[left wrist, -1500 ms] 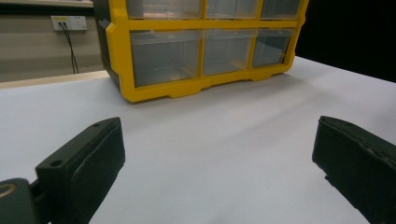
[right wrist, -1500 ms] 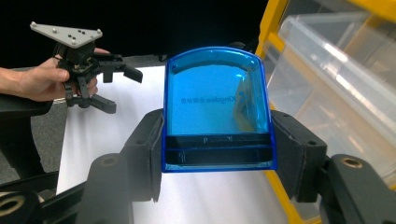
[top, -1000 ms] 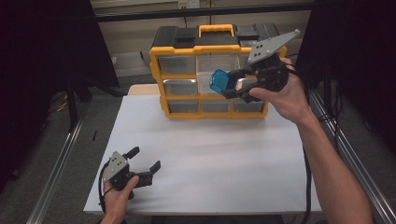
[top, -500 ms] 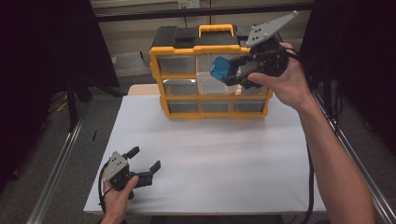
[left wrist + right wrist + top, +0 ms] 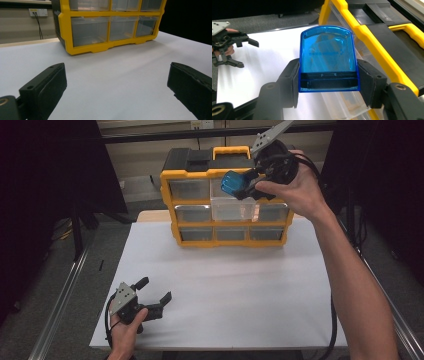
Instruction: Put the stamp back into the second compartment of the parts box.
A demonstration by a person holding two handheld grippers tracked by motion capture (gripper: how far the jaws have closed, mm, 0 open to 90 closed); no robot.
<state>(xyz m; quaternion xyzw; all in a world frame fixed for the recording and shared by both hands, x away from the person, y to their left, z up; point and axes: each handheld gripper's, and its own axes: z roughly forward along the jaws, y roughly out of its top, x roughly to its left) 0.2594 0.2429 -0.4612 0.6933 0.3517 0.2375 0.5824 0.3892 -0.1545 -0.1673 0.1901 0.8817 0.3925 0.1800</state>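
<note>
A blue see-through plastic box (image 5: 231,182) hangs in the air before the top row of a yellow drawer cabinet (image 5: 167,195); my right gripper (image 5: 241,185) is shut on it. In the right gripper view the two pads press the sides of the blue box (image 5: 328,57), near its dark lower end, over the cabinet's yellow frame (image 5: 367,35). The cabinet's middle clear drawer (image 5: 232,209) is pulled out below the box. My left gripper (image 5: 155,290) rests on the white table top (image 5: 250,290) at the front left, open, nothing between its jaws (image 5: 117,87).
The cabinet (image 5: 65,27) stands at the table's back edge, with a black top and a yellow handle (image 5: 231,152). A metal rail (image 5: 65,290) runs along the table's left side. The right gripper's cable (image 5: 332,330) hangs off the table's right side.
My right gripper has risen with the blue box, from level with the middle drawer row up to the cabinet's top row. The left gripper has stayed in place.
</note>
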